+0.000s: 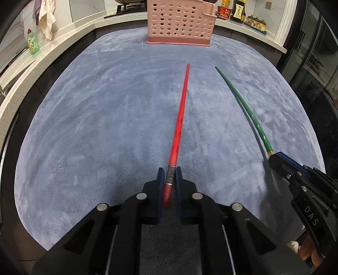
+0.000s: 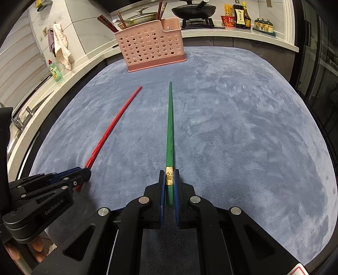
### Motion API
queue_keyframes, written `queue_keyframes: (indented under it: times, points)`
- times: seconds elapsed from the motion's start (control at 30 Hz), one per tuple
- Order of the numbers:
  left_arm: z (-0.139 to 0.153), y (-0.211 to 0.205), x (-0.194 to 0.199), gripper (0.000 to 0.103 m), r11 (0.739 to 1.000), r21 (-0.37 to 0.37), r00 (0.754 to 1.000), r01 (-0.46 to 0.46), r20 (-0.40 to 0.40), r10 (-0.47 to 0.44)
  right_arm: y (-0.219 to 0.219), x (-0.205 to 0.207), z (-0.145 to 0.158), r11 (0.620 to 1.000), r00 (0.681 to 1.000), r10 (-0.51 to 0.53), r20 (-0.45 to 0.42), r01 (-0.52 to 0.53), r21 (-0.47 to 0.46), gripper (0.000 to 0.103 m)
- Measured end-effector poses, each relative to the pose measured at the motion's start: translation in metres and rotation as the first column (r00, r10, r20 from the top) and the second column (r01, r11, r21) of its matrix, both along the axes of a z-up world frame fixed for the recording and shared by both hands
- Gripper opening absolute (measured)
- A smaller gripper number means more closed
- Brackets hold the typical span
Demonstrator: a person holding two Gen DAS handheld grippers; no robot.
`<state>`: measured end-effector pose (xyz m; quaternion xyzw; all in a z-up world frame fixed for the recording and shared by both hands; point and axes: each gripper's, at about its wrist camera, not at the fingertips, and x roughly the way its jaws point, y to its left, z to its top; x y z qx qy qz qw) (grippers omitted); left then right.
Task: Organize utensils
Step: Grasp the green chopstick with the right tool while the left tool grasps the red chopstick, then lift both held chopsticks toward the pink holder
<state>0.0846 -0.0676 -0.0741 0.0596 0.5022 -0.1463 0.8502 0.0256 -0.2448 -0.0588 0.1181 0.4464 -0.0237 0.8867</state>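
My left gripper (image 1: 170, 172) is shut on the handle end of a red chopstick (image 1: 180, 118), which points forward over the blue-grey mat (image 1: 95, 127). My right gripper (image 2: 169, 174) is shut on the handle end of a green chopstick (image 2: 169, 127), also pointing forward. Each gripper shows in the other view: the right gripper (image 1: 272, 157) with the green chopstick (image 1: 243, 101), the left gripper (image 2: 85, 170) with the red chopstick (image 2: 114, 124). A pink perforated utensil holder (image 2: 152, 46) stands at the mat's far edge, with several chopsticks (image 2: 107, 22) in it; it also shows in the left wrist view (image 1: 179, 23).
A white counter runs around the mat, with a green soap bottle (image 2: 55, 72) and hanging cloths (image 2: 61, 46) on the left. A pan on a stove (image 2: 194, 10) and sauce bottles (image 2: 240, 14) stand at the back. A dark glass door (image 1: 316, 63) is on the right.
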Motion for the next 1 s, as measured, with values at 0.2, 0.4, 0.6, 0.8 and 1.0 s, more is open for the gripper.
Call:
queue_keyframes:
  times: [0.2, 0.4, 0.6, 0.8, 1.0]
  points:
    - [0.01, 0.001, 0.001, 0.009, 1.0, -0.005, 1.0, -0.001, 0.016, 0.002, -0.003, 0.001, 0.009, 1.0, 1.0, -0.004, 0.022, 0.004, 0.006, 0.007]
    - [0.037, 0.006, 0.01, 0.008, 0.999, -0.038, 0.999, -0.012, 0.053, 0.014, -0.013, 0.006, 0.037, 1.0, 0.997, -0.017, 0.08, 0.016, 0.01, 0.007]
    - [0.082, 0.01, 0.031, 0.008, 0.997, -0.079, 0.992, -0.016, 0.122, 0.026, -0.026, 0.022, 0.08, 1.0, 0.986, -0.027, 0.165, 0.026, 0.011, 0.007]
    - [0.127, 0.011, 0.057, 0.008, 0.995, -0.101, 0.977, -0.014, 0.212, 0.036, -0.044, 0.051, 0.123, 0.999, 0.967, -0.038, 0.254, 0.037, 0.01, 0.007]
    - [0.166, 0.006, 0.095, 0.007, 0.992, -0.129, 0.964, -0.006, 0.264, 0.04, -0.061, 0.085, 0.157, 0.999, 0.948, -0.05, 0.316, 0.044, 0.026, 0.007]
